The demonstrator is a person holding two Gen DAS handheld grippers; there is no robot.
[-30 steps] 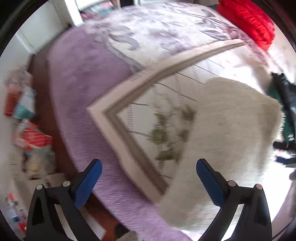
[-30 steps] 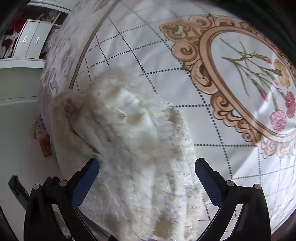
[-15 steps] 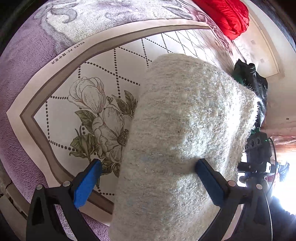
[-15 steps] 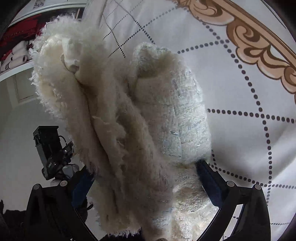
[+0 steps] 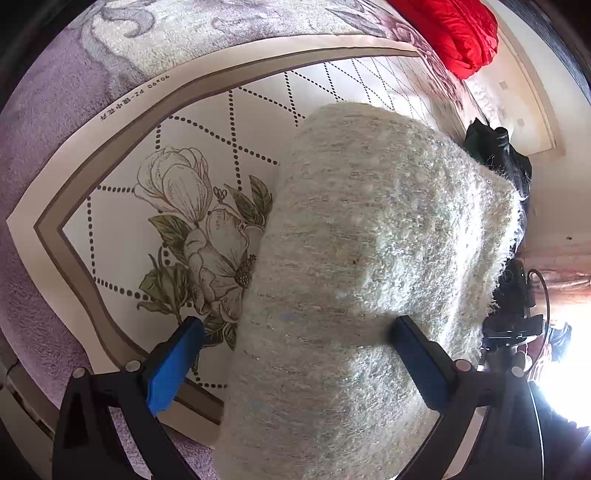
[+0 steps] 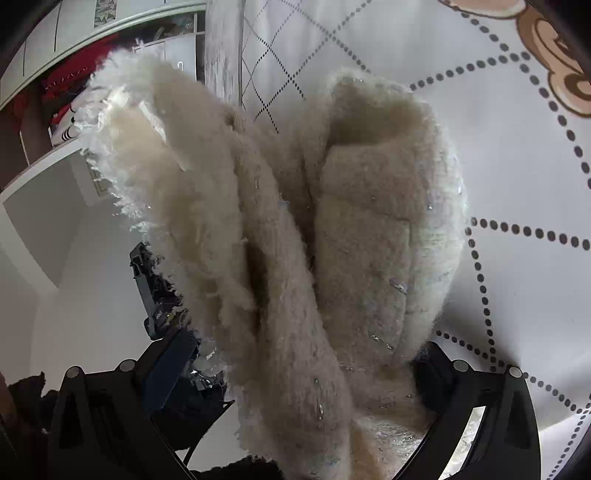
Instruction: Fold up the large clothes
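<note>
mat border (image 5: 122,107) | upside-down print "90×90 PZ-" | following characters unreadable

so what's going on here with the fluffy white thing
A person is folding a fluffy cream sweater on a bed, with a hand-held gripper in each hand. The left hand-held gripper is open, its blue fingers straddling the folded bundle, which lies on a flower-printed sheet. The right hand-held gripper also has the sweater bunched between its fingers, though whether it is gripping is unclear. A red quilt sits at the far end.
</note>
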